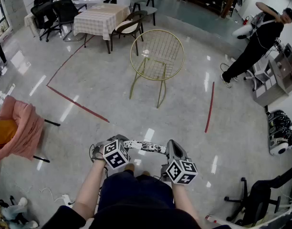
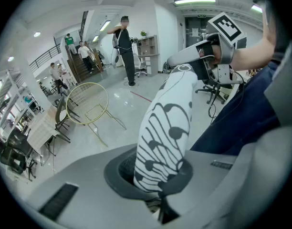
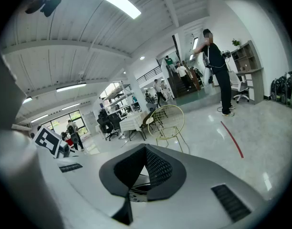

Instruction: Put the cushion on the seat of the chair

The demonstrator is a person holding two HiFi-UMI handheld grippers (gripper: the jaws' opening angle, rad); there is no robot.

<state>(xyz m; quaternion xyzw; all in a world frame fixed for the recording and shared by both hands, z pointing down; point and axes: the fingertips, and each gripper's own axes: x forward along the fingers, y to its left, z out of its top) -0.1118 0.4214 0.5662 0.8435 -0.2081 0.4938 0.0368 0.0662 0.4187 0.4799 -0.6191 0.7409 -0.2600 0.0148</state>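
The left gripper view gives me what the head view cannot: the jaws are clamped tight on one end of the cushion (image 2: pixel 167 128), with the cloth bunched between the pads. From above I only see the left gripper (image 1: pixel 121 142) and right gripper (image 1: pixel 171 148) side by side, low in the frame, the cushion stretched between them. The right gripper view shows its pads meeting at the tips. I make out no cloth between them, though the cushion's far end reaches that gripper.

The cushion is white with black curved lines and dots. It is held in the air, well short of the chair (image 1: pixel 157 56), not on its seat.

That chair, a gold wire frame with a round back, stands straight ahead across open, shiny floor (image 1: pixel 103 89). A pink-draped chair (image 1: pixel 19 128) sits far left and a clothed table (image 1: pixel 99 19) stands behind. A red tape line (image 1: pixel 210 106) and a person in black (image 1: pixel 258 42) are to the right.
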